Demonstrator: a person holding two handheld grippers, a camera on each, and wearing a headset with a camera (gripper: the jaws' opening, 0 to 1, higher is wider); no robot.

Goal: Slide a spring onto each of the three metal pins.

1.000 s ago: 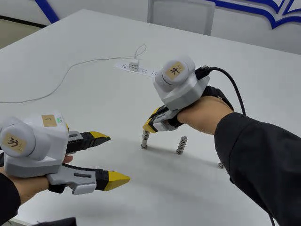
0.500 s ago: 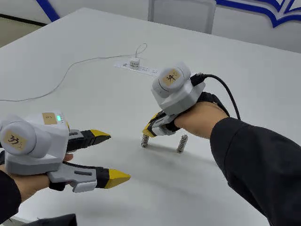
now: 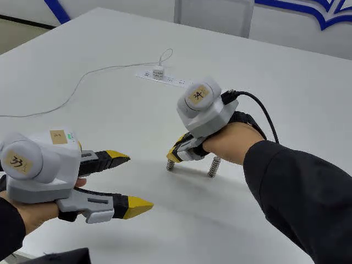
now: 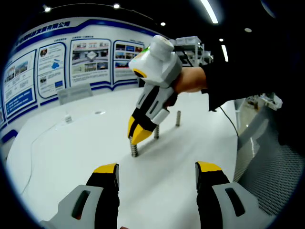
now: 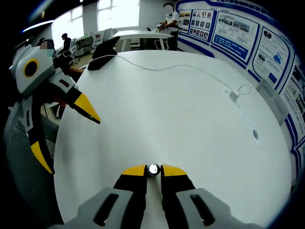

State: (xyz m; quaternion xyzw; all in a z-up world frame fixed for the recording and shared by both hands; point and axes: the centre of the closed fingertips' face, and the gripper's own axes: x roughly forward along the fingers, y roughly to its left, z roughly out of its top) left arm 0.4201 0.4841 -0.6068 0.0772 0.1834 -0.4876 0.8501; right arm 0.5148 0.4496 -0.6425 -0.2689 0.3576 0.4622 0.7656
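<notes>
The step in hand is judged to be the seating of a coiled steel spring (image 3: 170,165) on the nearest slim silvery metal pin (image 4: 134,152), which stands upright on the white table (image 3: 110,115). The black-and-yellow right gripper (image 3: 173,157) is pointed steeply down over it. In the right gripper view its jaws are drawn almost together, and a small round silver end is pinched between the yellow tips. Whether that end belongs to the spring's top coil or to the pin's head cannot be told.

The black-and-yellow left gripper (image 3: 132,181) is held low and well apart from the pins, with its jaws spread wide and nothing between them.

A second upright pin (image 3: 213,166), wrapped in a coil, is seen just beside the first. A third upright pin (image 4: 178,118) is made out farther along the row in the left gripper view, but it is too small for a spring on it to be confirmed.

The next move is judged to call for the coil to be pressed fully down and the jaws eased apart without the pin being tipped. The third pin is then to be checked.

The pins are kept in no tray or box; they stand directly on the table. A white power strip (image 3: 159,77) with a thin white cable (image 3: 82,82) lies beyond them.
</notes>
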